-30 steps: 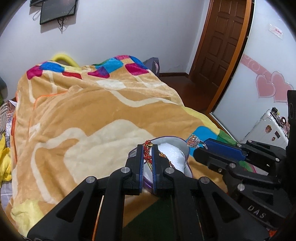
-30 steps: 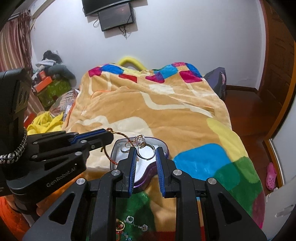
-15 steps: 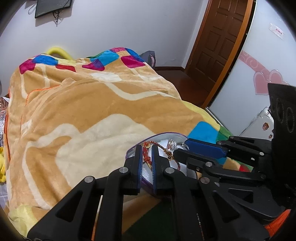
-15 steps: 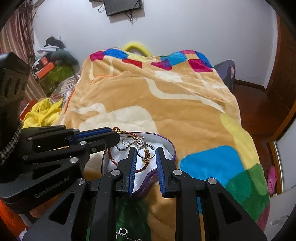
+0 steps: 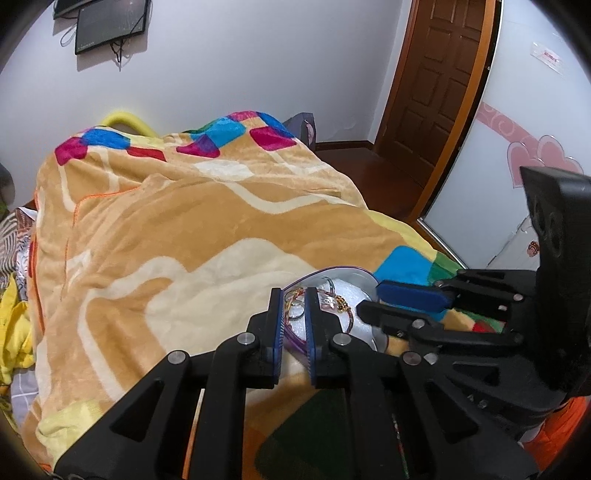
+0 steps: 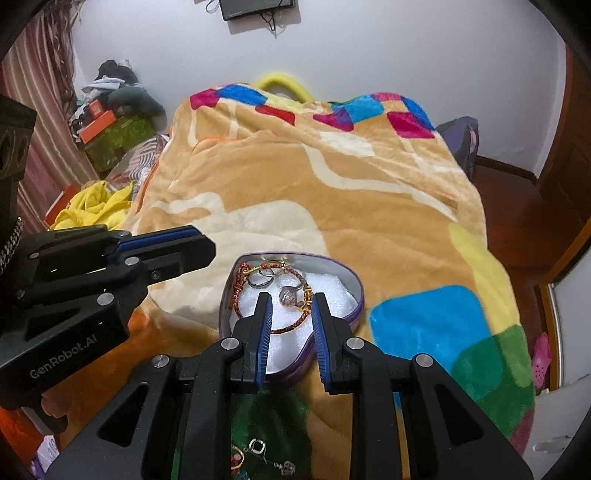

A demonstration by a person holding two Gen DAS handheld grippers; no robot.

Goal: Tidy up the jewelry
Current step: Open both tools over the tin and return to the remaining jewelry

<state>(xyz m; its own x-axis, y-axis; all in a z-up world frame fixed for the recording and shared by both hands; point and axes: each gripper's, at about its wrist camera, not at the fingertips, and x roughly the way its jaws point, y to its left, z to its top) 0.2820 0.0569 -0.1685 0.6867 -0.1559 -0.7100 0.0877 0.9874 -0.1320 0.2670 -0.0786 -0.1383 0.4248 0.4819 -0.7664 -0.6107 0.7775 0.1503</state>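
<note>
A heart-shaped purple tin with white foam inside sits on the blanket; its rim also shows in the left wrist view. In it lie a red braided bracelet, rings and a silver crown ring. My right gripper is slightly open and empty just above the tin's near side. My left gripper is slightly open and empty at the tin's left rim; it shows in the right wrist view with its blue pads close together. More jewelry lies on the green patch below my right gripper.
An orange patchwork blanket covers the bed. Yellow cloth and clutter lie left of the bed. A brown door and wooden floor are to the right. A screen hangs on the wall.
The bracelet and the crown ring have been let go and now lie in the tin. Both grippers have opened a little and drawn back from it.
</note>
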